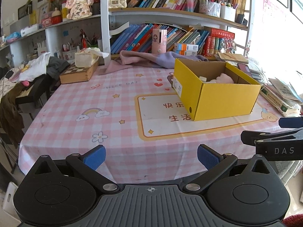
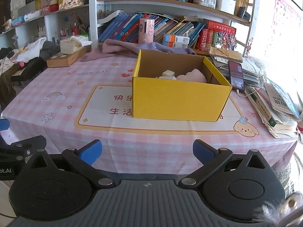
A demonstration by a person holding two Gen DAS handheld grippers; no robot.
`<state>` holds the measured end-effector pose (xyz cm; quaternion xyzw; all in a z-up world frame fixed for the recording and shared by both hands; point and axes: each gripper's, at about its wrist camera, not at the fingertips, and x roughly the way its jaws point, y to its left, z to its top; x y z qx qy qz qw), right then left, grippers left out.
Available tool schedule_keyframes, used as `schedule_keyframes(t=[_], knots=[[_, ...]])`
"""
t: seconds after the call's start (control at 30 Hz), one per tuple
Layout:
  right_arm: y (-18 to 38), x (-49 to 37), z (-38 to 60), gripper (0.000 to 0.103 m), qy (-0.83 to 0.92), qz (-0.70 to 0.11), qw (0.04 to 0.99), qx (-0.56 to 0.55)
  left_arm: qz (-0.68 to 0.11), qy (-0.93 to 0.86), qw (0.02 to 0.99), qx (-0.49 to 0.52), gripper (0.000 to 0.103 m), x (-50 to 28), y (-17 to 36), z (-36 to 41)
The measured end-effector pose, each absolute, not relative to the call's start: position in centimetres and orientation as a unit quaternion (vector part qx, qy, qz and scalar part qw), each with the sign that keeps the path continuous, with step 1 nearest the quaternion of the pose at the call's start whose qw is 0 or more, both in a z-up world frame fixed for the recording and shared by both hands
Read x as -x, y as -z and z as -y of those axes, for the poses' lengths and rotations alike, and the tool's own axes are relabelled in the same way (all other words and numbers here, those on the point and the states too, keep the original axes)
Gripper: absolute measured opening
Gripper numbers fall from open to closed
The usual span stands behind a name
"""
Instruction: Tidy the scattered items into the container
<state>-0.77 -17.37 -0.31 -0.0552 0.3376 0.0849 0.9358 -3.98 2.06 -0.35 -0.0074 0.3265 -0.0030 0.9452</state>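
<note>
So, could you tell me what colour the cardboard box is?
Yellow box, clearest in right wrist view.

You are looking along your left gripper (image 1: 151, 158), which is showing two blue ribbed pads on black linkage arms with silver pivot screws, two round black housings, and a grey ribbed plate bearing a small crosshair mark. Your right gripper (image 2: 147, 151) is showing the same build, its plate carrying a pale star-like mark. Its black side arm is reading "DAS" in the left view. Something furry, perhaps a cuff, is blurring the right view's lower corner.
</note>
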Motion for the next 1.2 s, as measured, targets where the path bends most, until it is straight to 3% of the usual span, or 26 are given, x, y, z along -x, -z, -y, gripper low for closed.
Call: schedule_keyframes(t=[1.2], knots=[[0.33,0.96,17.05,0.103,-0.093,-0.345,0.932,0.058,-0.325,0.01,0.946,0.004,0.103,4.69,0.31,-1.61]])
